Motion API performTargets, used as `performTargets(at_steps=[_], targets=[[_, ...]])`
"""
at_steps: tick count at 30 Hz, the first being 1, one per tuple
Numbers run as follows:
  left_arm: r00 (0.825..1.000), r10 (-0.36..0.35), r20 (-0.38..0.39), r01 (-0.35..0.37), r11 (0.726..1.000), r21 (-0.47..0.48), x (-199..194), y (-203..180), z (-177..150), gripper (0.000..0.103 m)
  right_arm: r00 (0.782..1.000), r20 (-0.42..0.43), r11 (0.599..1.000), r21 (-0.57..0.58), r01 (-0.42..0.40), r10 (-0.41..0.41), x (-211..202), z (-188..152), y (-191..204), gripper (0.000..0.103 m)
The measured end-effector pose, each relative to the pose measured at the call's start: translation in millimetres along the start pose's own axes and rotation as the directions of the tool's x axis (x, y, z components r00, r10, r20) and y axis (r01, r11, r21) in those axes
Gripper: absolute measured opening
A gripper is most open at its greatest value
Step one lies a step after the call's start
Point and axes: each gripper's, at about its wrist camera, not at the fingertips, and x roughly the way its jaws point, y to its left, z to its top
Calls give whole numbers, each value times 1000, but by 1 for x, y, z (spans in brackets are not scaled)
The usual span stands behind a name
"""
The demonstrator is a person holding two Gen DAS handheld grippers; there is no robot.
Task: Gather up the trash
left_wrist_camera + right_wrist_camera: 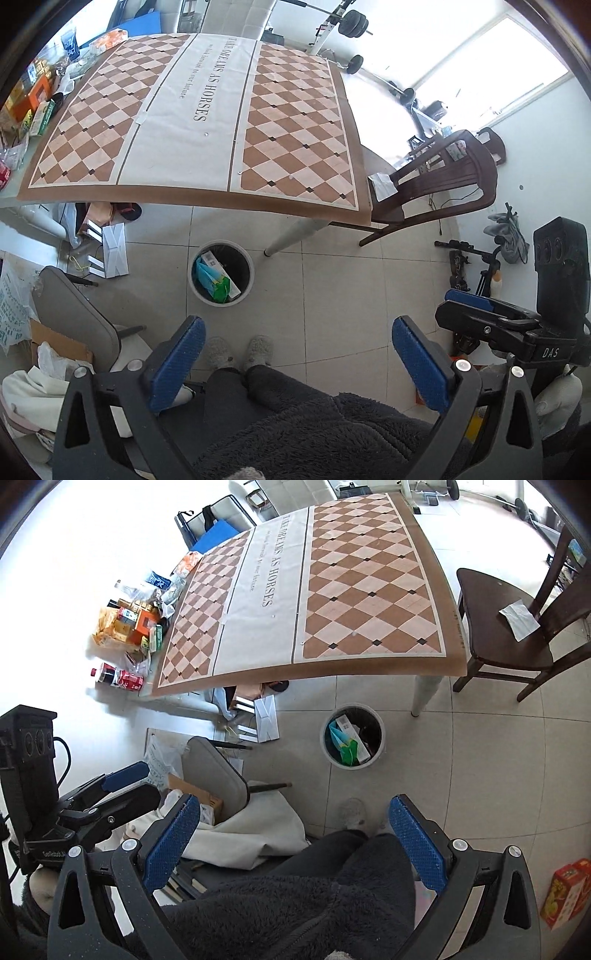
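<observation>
A round white trash bin stands on the tiled floor by the table leg. It holds a teal and green packet and a white box. My left gripper hangs high above the floor, open, nothing between its blue pads. My right gripper is level beside it, also open and empty. Both point down over a person's dark fleece legs and slippers. A pile of food packets, boxes and bottles lies along the table's left edge.
A table with a checkered cloth fills the upper view. A dark wooden chair holds a white tissue. A grey chair back, bags and cardboard crowd the left floor. A red box lies right.
</observation>
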Motion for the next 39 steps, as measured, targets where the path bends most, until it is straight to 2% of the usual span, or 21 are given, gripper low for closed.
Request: performTargets(at_steps=[21, 39], targets=[[999, 30, 24, -31, 998, 53, -9, -22, -9, 103, 1000, 9, 1000, -14, -9, 9, -1, -17, -4, 103], [999, 35, 30, -37, 998, 48, -12, -25, -11, 103, 1000, -11, 999, -39, -18, 18, -14, -26, -7, 103]])
